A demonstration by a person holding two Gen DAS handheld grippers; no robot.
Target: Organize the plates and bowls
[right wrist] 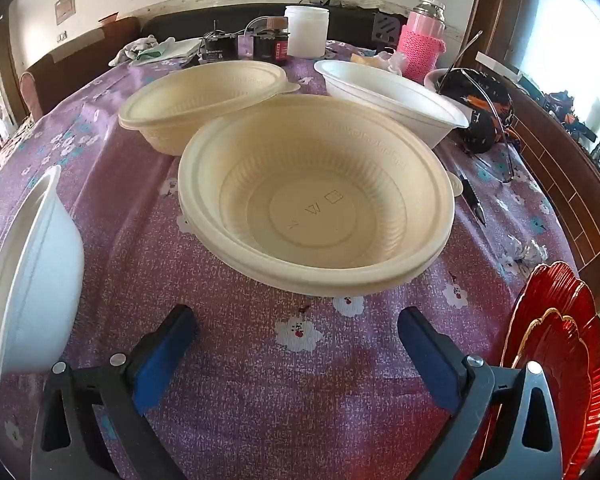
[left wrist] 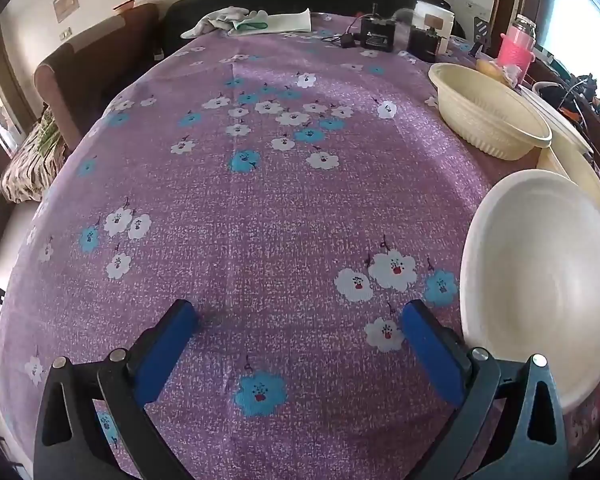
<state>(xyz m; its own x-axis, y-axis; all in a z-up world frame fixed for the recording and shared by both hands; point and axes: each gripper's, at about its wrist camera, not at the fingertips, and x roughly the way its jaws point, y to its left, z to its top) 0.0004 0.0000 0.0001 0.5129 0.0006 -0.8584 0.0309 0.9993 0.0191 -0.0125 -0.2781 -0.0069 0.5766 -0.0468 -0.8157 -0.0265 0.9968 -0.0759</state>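
Both tools wide apart, nothing between the blue pads, both angled down at the surface (left wrist: 260,208) with its purple flowered cloth. Left tool (left wrist: 300,320) hangs over bare cloth; a white bowl (left wrist: 540,280) sits just right of its right finger, looks close to or touching the linkage, can't tell which. Right-wrist view shows that same white bowl (right wrist: 32,272) at far left, apparently tipped with its opening facing away from the camera. Right tool (right wrist: 298,320) sits just short of the near cream bowl (right wrist: 316,196), which is upright; doubled rim suggests two nested, not certain. Behind it and to the left, a second cream bowl (right wrist: 204,100), upright, rims overlapping in view; contact unclear. Back right, another white bowl (right wrist: 392,96), upright, apart from the near cream one. Red ribbed plates (right wrist: 560,344) with a gold edge at lower right, partly behind the right tool's linkage; looks like two stacked. Far edge clutter: pink knit-covered bottle (right wrist: 422,46), white jar (right wrist: 306,32), dark jars (right wrist: 244,48), white cloth (right wrist: 156,50). Pen (right wrist: 474,200) lies on the cloth right of the near cream bowl. Left-wrist view catches the second cream bowl (left wrist: 488,112) at upper right.
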